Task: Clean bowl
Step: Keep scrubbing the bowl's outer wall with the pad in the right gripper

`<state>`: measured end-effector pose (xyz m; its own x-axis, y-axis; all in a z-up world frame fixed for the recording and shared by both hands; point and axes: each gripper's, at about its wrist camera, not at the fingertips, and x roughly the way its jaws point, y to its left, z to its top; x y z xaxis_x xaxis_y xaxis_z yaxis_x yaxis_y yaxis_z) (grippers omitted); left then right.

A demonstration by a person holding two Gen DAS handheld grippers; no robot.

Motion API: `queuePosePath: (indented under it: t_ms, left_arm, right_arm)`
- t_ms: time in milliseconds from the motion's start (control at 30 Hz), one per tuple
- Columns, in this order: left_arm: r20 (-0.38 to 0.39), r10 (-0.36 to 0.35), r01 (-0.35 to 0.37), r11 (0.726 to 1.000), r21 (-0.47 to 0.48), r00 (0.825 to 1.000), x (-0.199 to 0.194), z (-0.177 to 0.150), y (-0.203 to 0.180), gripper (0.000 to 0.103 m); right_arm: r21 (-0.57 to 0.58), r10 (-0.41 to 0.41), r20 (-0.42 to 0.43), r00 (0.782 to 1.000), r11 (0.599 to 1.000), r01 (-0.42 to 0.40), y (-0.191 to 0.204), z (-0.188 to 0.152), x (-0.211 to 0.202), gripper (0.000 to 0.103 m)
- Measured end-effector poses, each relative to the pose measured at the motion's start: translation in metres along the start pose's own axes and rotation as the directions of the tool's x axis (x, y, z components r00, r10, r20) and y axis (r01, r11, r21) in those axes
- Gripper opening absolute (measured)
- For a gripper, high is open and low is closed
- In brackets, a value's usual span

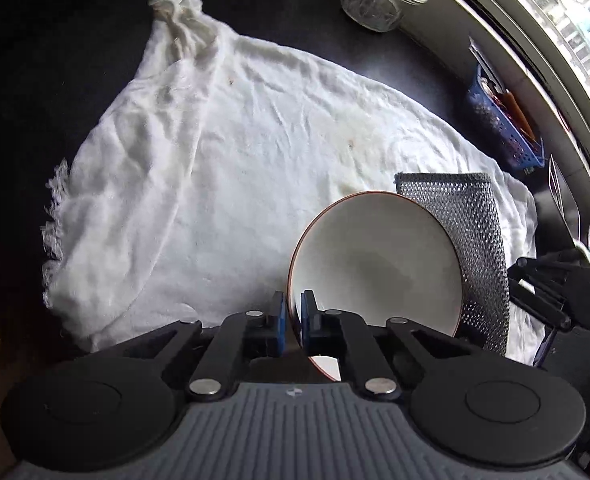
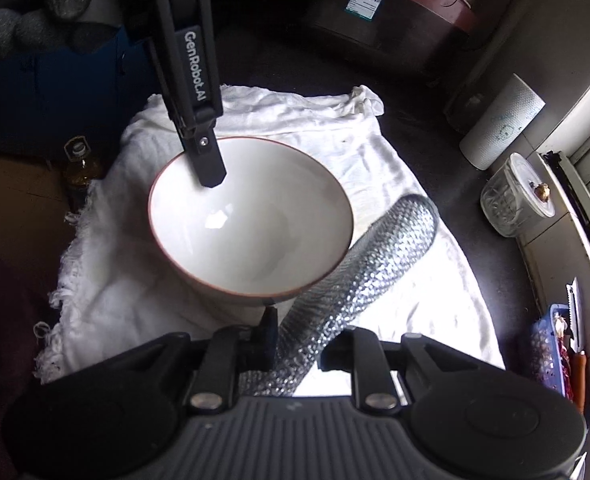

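Note:
A white bowl (image 1: 379, 260) with a brown rim is tilted above a white towel (image 1: 223, 148). My left gripper (image 1: 293, 312) is shut on the bowl's rim, one pad inside and one outside. In the right wrist view the bowl (image 2: 255, 220) is held by the left gripper's finger (image 2: 209, 160) at its far rim. My right gripper (image 2: 299, 336) is shut on a silver mesh scouring cloth (image 2: 375, 256), which stands against the outside of the bowl on its right. The cloth (image 1: 475, 248) also shows in the left wrist view behind the bowl.
The white towel (image 2: 395, 160) lies on a dark counter. A glass jar (image 2: 515, 200), a paper towel roll (image 2: 499, 124) and a blue basket (image 2: 551, 348) stand along the window side. A small bottle (image 2: 80, 164) stands left of the towel. An appliance (image 2: 395, 4) is behind.

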<state>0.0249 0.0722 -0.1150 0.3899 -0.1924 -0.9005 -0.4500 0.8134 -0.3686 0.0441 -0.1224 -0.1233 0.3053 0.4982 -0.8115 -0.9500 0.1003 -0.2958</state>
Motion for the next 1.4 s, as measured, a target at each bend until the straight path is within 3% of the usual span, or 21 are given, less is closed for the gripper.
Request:
queuePosePath:
  t_ms: [233,467,833,967,1133,1200,1400]
  left_arm:
    - [-0.004,-0.05,0.047,0.967,-0.251,0.999,0.0,-0.014,0.016,0.006]
    - [-0.021,-0.083,0.071,0.94,-0.334,0.996,-0.001,-0.032,0.014,0.01]
    - [-0.054,-0.123,0.101,0.947,-0.304,0.991,0.002,-0.043,0.003,0.015]
    - [-0.028,-0.031,0.028,0.991,-0.131,0.999,-0.005,-0.034,-0.009,0.026]
    - [0.015,0.04,-0.04,0.998,0.052,0.999,-0.009,-0.011,-0.015,0.027]
    - [0.015,0.016,-0.017,0.997,0.07,1.0,-0.008,-0.003,-0.01,0.013]
    - [-0.004,-0.029,0.029,1.0,-0.009,1.0,-0.002,-0.012,-0.003,0.008]
  right_arm:
    - [-0.031,0.031,-0.016,0.999,0.999,-0.031,0.014,-0.002,0.002,0.02]
    - [-0.027,0.032,-0.017,0.999,0.999,-0.032,0.019,-0.002,0.001,0.021]
    - [-0.037,0.021,-0.026,0.999,0.999,-0.022,0.022,-0.006,-0.001,0.021]
    - [-0.03,0.015,-0.02,1.0,0.999,-0.015,0.014,-0.01,0.0,0.019]
    - [-0.032,-0.005,-0.026,1.0,0.999,0.004,0.002,-0.012,0.001,0.02]
    - [-0.038,-0.013,-0.029,0.999,0.999,0.011,-0.002,-0.011,0.002,0.02]
    - [-0.032,0.007,-0.032,0.999,0.999,-0.008,0.002,-0.01,0.006,0.019]
